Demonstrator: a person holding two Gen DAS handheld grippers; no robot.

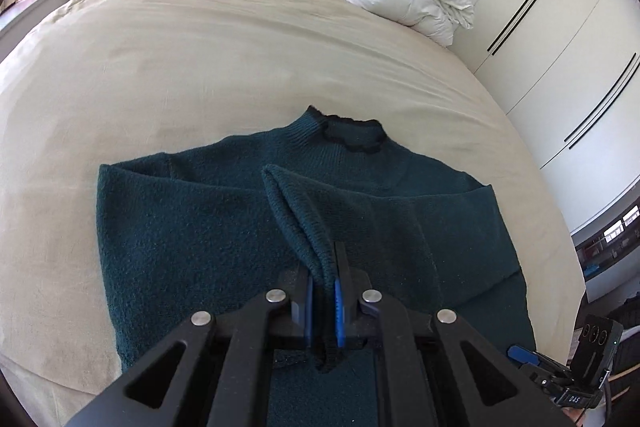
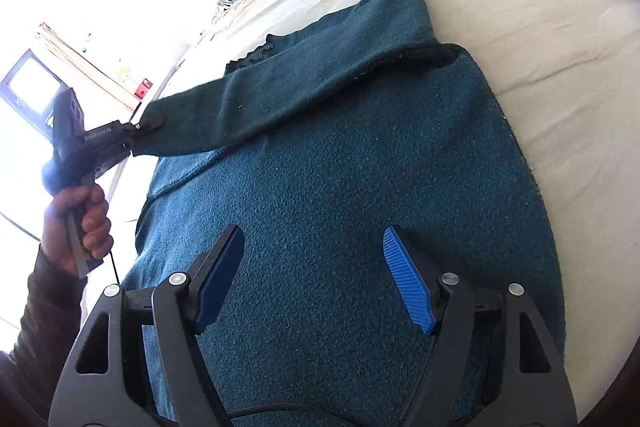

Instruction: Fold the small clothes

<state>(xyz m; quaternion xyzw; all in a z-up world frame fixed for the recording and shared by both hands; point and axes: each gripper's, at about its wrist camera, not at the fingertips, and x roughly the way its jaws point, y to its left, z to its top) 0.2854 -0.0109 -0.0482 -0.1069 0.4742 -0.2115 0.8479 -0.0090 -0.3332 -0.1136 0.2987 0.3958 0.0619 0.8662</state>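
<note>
The green sweater (image 2: 340, 187) lies flat on the bed (image 1: 200, 47), its sleeve (image 1: 296, 211) pinched at the cuff by the left gripper (image 1: 324, 291) and lifted, probably to fold across, while the right gripper (image 2: 314, 279) hovers spread above, empty.

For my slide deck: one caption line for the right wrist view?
Open right tool hovers over dark teal knit sweater while left tool lifts its sleeve cuff.

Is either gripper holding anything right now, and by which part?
The left gripper holds the dark teal knitted sweater by the cuff end of one sleeve, lifted above the body. The right gripper is open, holding nothing.
</note>
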